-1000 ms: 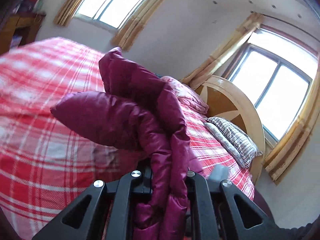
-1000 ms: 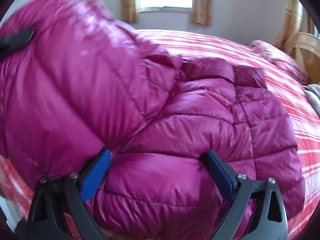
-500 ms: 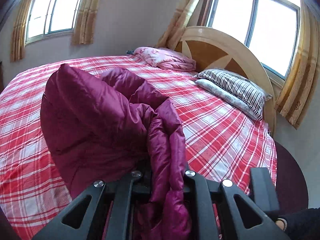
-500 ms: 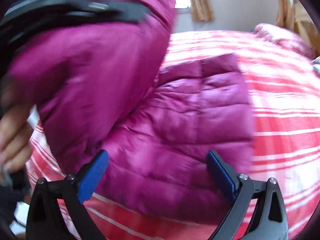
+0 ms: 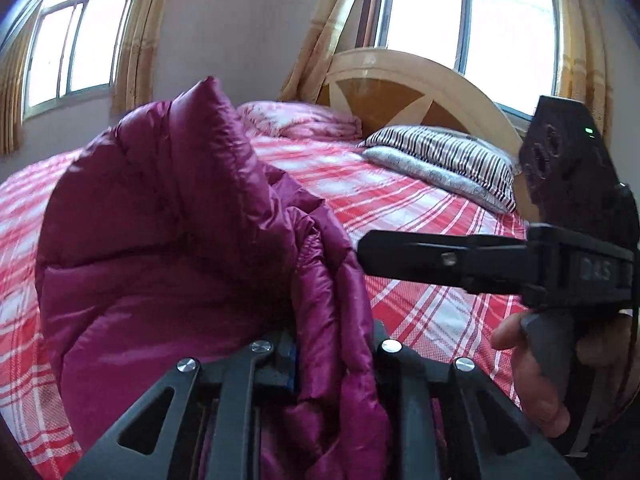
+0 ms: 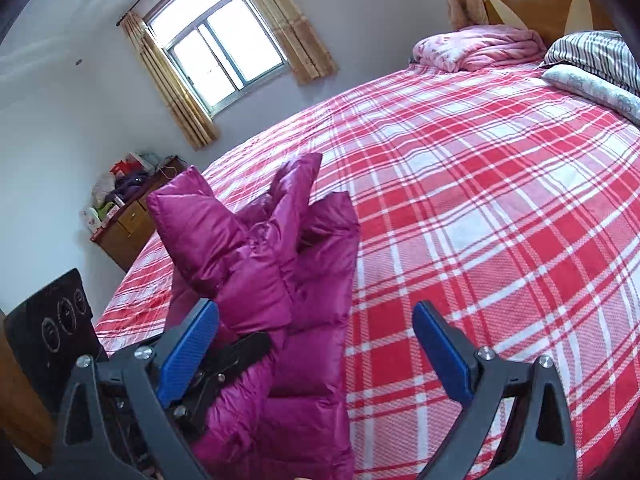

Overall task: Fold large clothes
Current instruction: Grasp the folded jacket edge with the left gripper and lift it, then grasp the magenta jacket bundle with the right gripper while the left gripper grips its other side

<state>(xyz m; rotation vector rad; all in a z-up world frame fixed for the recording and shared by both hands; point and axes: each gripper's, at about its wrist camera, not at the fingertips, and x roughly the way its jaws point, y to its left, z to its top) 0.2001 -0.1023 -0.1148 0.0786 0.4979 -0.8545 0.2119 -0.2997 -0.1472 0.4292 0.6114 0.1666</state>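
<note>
A magenta down jacket (image 6: 304,248) lies bunched near the bed's left edge, with a sleeve and folds sticking up. In the left wrist view the jacket (image 5: 160,240) fills the left half. A thick fold of it runs between the fingers of my left gripper (image 5: 332,344). Those jaws are opening, and the puffy fabric still fills the gap and touches both pads. My right gripper (image 6: 316,308) hovers open above the jacket's right edge with nothing between its blue pads (image 6: 440,356). From the left wrist view the right gripper (image 5: 368,256) shows side-on, held by a hand (image 5: 532,372).
The bed has a red and white plaid sheet (image 6: 480,200). A wooden headboard (image 5: 420,92), a striped pillow (image 5: 448,152) and a pink quilt (image 6: 480,46) are at its far end. A wooden cabinet (image 6: 128,224) with clutter on it stands at the left. Windows with curtains line the walls.
The left gripper rolled level and sank toward the bed with the jacket; its jaws stand wider. The right gripper lifted back off the jacket, which now lies smaller below it.
</note>
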